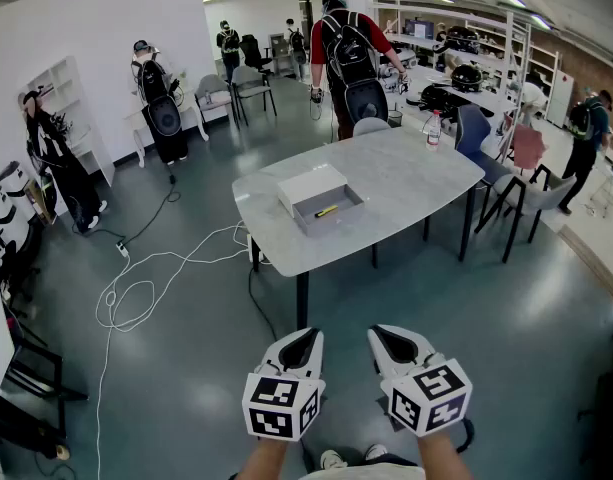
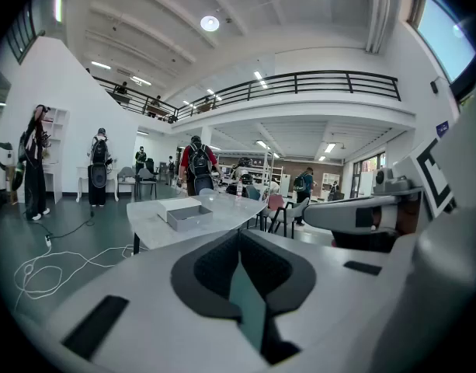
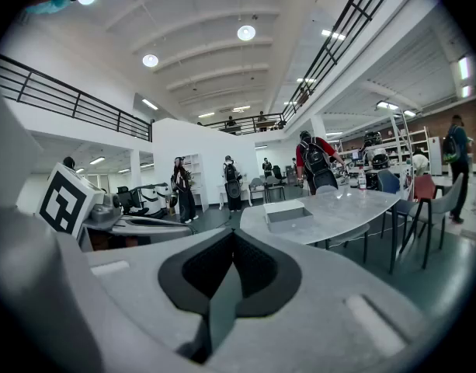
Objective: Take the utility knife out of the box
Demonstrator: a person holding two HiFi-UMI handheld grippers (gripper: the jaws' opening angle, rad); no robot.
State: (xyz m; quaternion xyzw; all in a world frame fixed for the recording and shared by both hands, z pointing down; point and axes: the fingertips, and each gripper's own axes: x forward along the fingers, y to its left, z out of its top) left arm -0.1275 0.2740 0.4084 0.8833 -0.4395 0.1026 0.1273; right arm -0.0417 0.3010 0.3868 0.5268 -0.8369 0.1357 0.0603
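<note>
Left gripper [image 1: 306, 340] and right gripper [image 1: 384, 336], jaws pressed together, face a box [image 1: 333, 220] holding what seems a utility knife [image 1: 327, 210].

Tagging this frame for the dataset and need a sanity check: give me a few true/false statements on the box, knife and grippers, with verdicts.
1. The utility knife lies inside the open grey box. True.
2. The left gripper holds the knife. False: its jaws are shut on nothing, and it is well short of the table.
3. A white lid lies on the table right beside the box. True.
4. The right gripper has its jaws wide open. False: they are together, with nothing between them.
5. The bottle stands inside the box. False: it stands at the table's far end, apart from the box.
</note>
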